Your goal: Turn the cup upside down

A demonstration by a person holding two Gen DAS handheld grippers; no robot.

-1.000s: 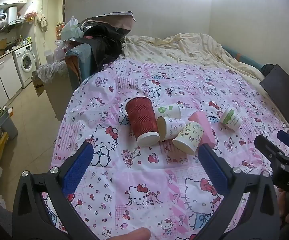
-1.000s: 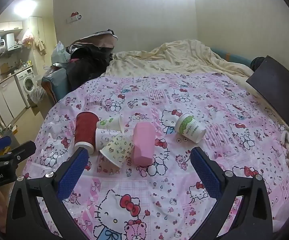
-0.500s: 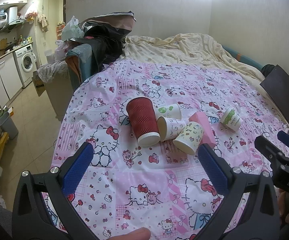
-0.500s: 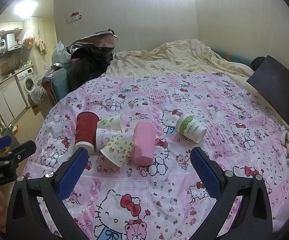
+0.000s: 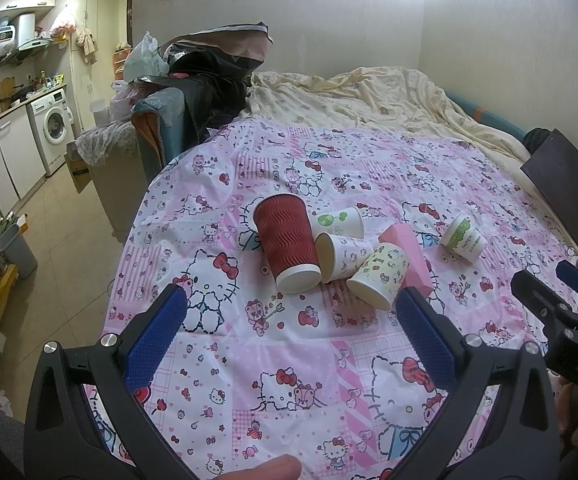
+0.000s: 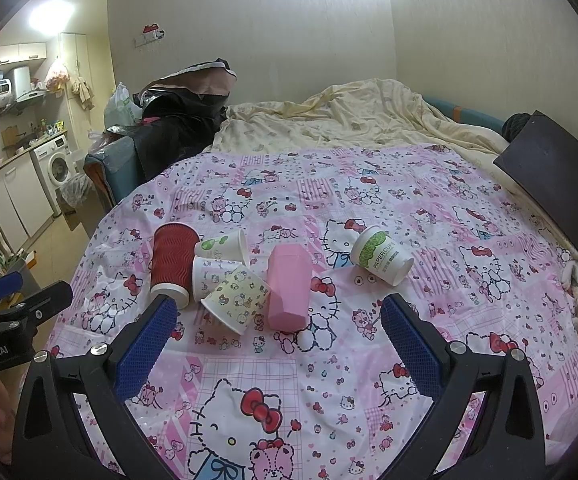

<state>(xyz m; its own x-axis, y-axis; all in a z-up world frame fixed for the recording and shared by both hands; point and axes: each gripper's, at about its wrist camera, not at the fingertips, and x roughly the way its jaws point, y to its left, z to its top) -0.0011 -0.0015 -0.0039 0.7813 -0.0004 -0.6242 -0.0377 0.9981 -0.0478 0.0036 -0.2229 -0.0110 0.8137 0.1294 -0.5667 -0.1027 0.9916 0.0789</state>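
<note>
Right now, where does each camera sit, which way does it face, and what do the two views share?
Left wrist: on the left gripper, facing the cups on the bed; its open blue fingers and the right gripper show.
Right wrist: on the right gripper, same direction from further right; open fingers, the left gripper at its left edge.
Shared: red cup, pink cup, all lying down.

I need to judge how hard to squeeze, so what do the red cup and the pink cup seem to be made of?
The red cup looks like paper: a matte, wavy ribbed sleeve with a white rolled rim, so probably double-walled and fairly stiff. The pink cup looks like hard plastic, though I can't be sure: smooth, faceted sides in one uniform colour with a faint sheen.
</note>
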